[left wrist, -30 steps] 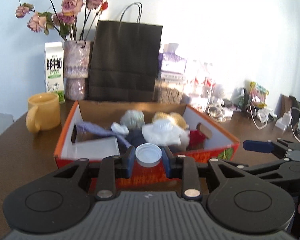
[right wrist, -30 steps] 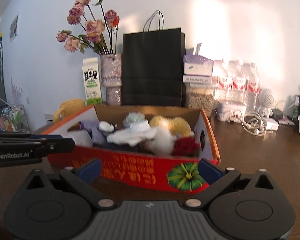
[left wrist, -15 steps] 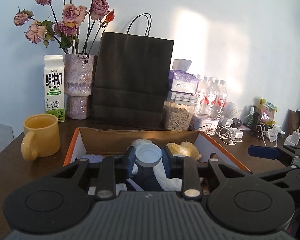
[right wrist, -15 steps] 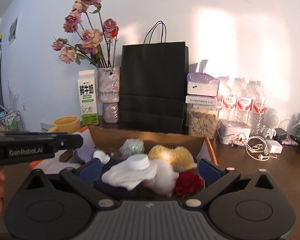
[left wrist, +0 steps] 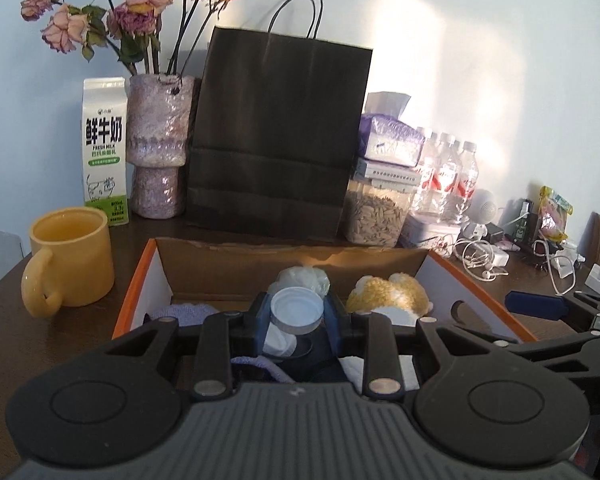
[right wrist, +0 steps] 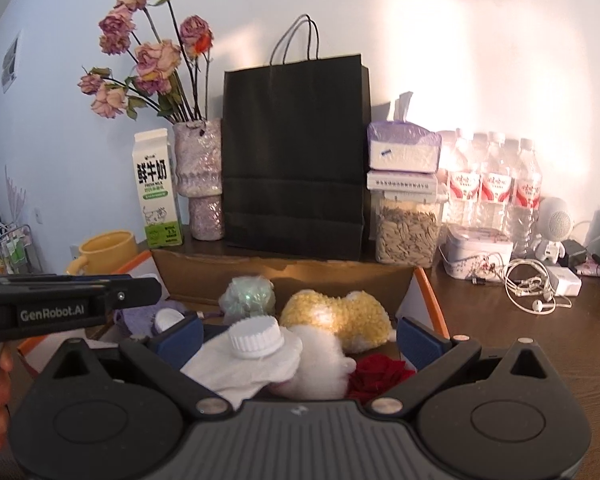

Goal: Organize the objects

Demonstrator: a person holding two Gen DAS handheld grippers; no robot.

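We hold a small white-capped bottle (left wrist: 296, 314) pinched in the left hand-held gripper (left wrist: 296, 316), over the orange box (left wrist: 134, 304) mid-desk. The right hand-held gripper (right wrist: 298, 334) gapes empty. Our slim cap-side grip could slip, dropping it among the plush toys (left wrist: 388, 294).

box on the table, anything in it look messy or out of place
Yes: the box holds a loose jumble of plush toys, a white cloth with a bottle cap on it, and a red rose, heaped rather than sorted.
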